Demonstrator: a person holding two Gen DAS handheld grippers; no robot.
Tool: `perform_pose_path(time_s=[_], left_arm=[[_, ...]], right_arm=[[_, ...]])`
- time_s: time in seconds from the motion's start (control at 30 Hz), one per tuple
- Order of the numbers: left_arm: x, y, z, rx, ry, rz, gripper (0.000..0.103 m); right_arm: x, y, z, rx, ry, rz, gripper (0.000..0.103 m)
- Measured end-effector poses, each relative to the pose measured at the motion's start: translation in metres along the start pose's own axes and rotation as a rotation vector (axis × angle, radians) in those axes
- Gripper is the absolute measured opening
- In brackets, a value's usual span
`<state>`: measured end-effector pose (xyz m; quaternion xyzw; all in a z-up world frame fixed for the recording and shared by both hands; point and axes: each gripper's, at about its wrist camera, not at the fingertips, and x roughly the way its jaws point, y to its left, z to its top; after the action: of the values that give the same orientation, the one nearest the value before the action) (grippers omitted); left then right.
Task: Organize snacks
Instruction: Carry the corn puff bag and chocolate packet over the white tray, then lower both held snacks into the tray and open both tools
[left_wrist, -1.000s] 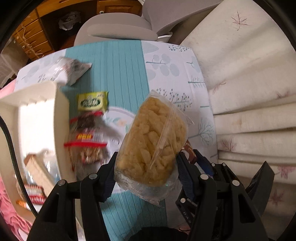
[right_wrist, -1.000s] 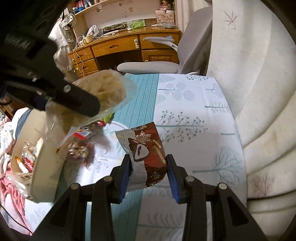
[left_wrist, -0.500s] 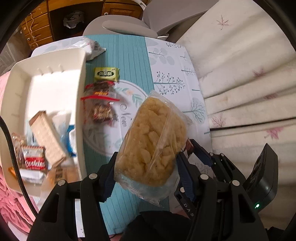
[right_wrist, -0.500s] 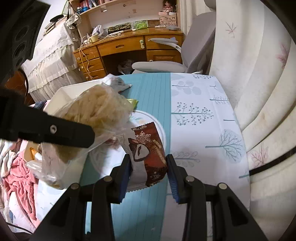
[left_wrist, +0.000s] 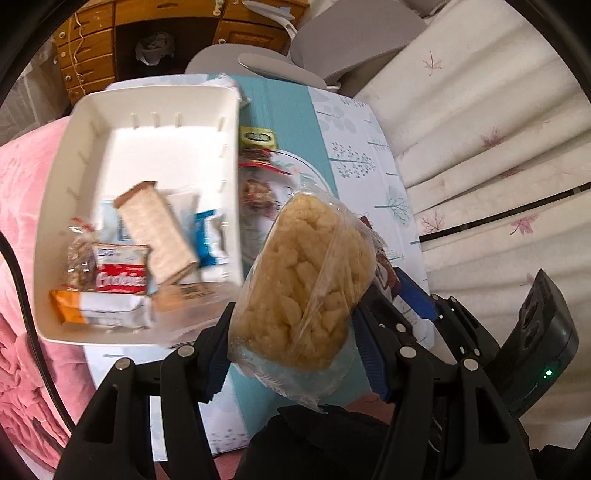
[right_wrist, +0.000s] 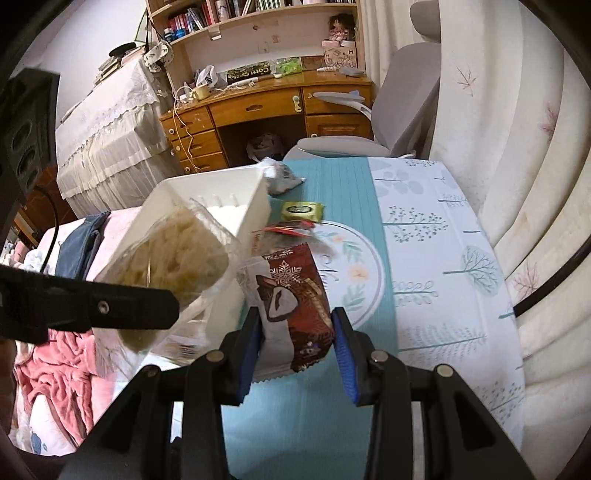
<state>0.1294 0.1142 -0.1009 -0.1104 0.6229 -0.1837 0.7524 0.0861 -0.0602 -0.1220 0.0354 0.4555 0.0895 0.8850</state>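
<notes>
Two handheld grippers hover over a table with a teal and white printed cloth, each clamped on a snack.

The left gripper grips a clear bag of pale yellow puffs between its blue pads. The bag stands up from the jaws, tilted to the right, with its sealed bottom edge sticking out below the pads. It is held in the air just right of a white bin, near the bin's closest right corner.

The bin holds several packets: a red-and-white cookie pack, a tan wafer block leaning over it, a blue-and-white packet against the right wall, and an orange-ended wrapper along the near wall. The far half of the bin floor is bare.

The right gripper grips a brown packet printed with a white snowflake. The packet stands nearly upright between the pads, above the teal strip of the cloth, just right of the puff bag.

On the table beyond, beside the bin's right wall, lie a small yellow-green packet and a clear, red-striped bag. A crumpled wrapper lies at the bin's far corner. A grey chair stands at the table's far end.
</notes>
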Motion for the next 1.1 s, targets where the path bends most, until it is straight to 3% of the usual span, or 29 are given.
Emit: perform_pose_path(time_s=[0.47, 1.0, 1.1], left_arm=[[-0.042, 0.085, -0.006, -0.034, -0.127, 0.035, 0.059], [-0.042, 0.151, 0.022, -0.073, -0.183, 0.082, 0.060], [-0.040, 0.151, 0.023, -0.075, -0.170, 0.085, 0.080]], right_arm=[[0.002, 0.074, -0.007, 0.008, -0.054, 0.019, 0.038], [0.028, 0.119, 0.007, 0.000, -0.060, 0.050, 0.040], [0.034, 0.121, 0.010, -0.003, -0.041, 0.049, 0.045]])
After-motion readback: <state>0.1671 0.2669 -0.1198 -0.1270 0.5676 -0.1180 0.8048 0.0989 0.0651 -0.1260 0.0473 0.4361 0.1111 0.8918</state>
